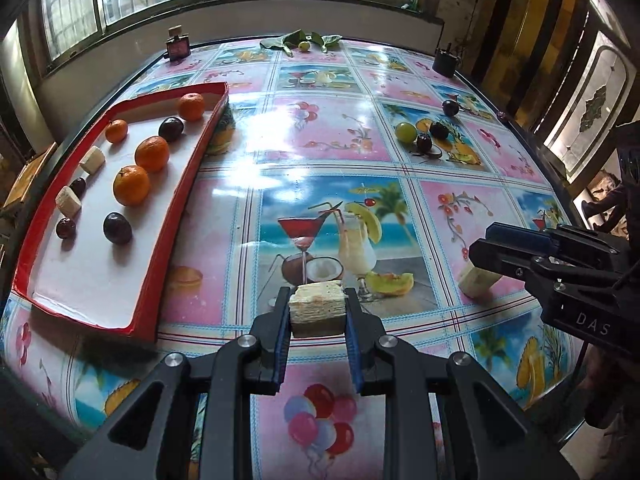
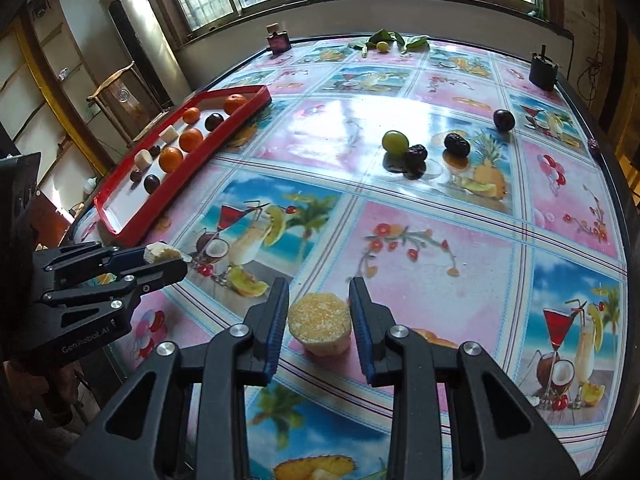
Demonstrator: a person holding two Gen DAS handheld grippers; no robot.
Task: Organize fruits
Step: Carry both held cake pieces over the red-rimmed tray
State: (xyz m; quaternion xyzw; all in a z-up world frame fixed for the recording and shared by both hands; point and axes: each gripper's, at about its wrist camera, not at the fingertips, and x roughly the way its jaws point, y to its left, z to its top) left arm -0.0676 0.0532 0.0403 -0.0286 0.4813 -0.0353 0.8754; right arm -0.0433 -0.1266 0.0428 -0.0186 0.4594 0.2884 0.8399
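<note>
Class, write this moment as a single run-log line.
left gripper: shut on cane piece | right gripper: shut on cane piece | tray: fruit inside

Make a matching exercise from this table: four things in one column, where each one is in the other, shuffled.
Things:
1. green grape
2. perfume bottle
3. pale sugarcane chunk
4. largest orange

Places:
A. inside the red tray
B. clamped in the left tongs
C. on the table's far edge, near the window
D. on the open tablecloth, beside dark fruits

Pairs: 1-D, 2-C, 3-B, 4-A
</note>
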